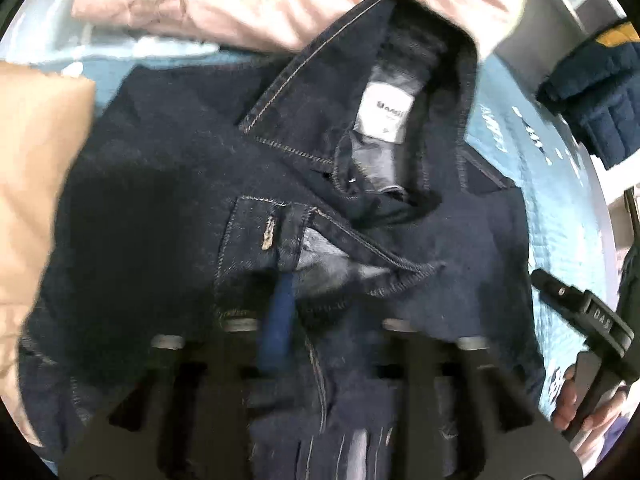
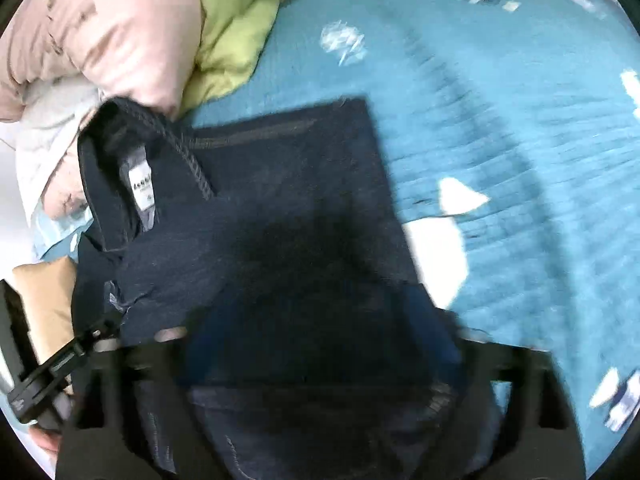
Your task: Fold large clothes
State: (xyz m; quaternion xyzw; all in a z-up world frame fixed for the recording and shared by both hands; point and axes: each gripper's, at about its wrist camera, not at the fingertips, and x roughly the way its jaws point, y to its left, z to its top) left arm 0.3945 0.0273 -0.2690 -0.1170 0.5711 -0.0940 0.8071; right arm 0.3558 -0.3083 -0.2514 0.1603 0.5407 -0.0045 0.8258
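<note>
**Under both grippers: dark jeans on a blue cover**

Below and ahead of the left gripper lie the dark jeans, their waistband folded open so a white label shows just beyond the jaws. Those jaws stand apart, pressing on nothing, with denim lying under the gap. Only this view shows the right gripper from outside, at the far right edge, with fingers of a hand around it, and a navy quilted garment beyond it. A pink padded garment lies past the waistband.

Beneath the right gripper the jeans appear as a flat folded panel; its jaws are spread wide, gripping nothing. Only here does the blue patterned cover stretch broadly to the right of the jaws, with a green garment far ahead to the left.
</note>
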